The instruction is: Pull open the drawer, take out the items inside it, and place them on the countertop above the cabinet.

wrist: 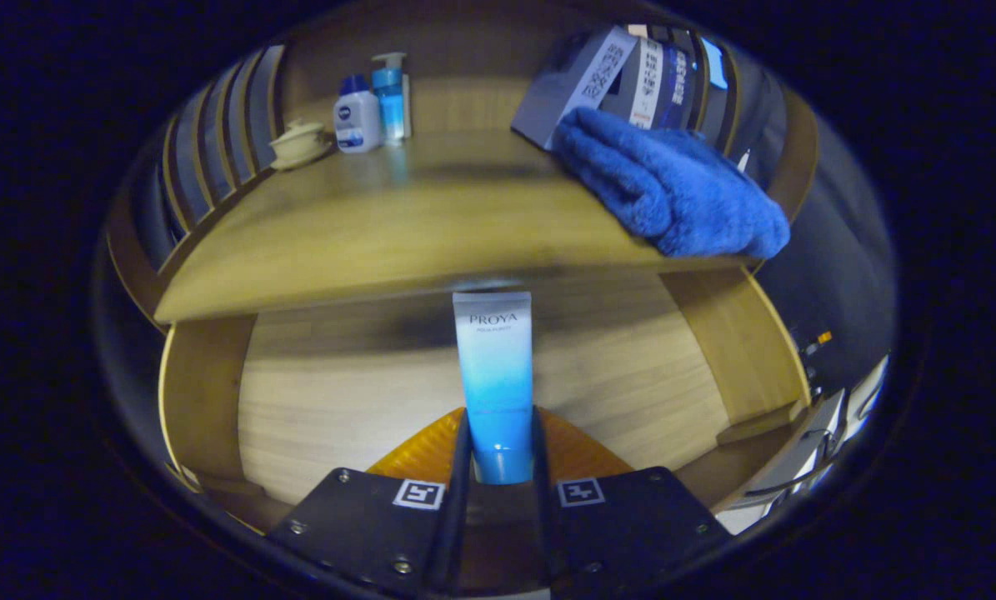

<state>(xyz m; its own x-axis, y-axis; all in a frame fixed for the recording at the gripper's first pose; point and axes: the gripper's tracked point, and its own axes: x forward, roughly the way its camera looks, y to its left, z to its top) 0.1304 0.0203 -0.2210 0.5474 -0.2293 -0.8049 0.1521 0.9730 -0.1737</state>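
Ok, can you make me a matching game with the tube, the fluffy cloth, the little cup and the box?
Things:
1. tube
2. fluffy cloth
3. lidded cup
4. box

Places:
A. beside the two bottles at the countertop's far end
B. clamped between the gripper's fingers, over the open drawer
C. just behind the cloth
D. draped over the countertop's edge

Pairs: 1-B, 2-D, 3-A, 4-C

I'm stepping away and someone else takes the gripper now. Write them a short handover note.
Gripper: jaws shut on the blue tube, held over the open drawer.
Countertop: blue towel and a box beyond the tube; two bottles and a lidded cup at the back.
Done: drawer open, tube lifted.
Left: set the tube on the countertop. The drawer floor in sight holds nothing else.
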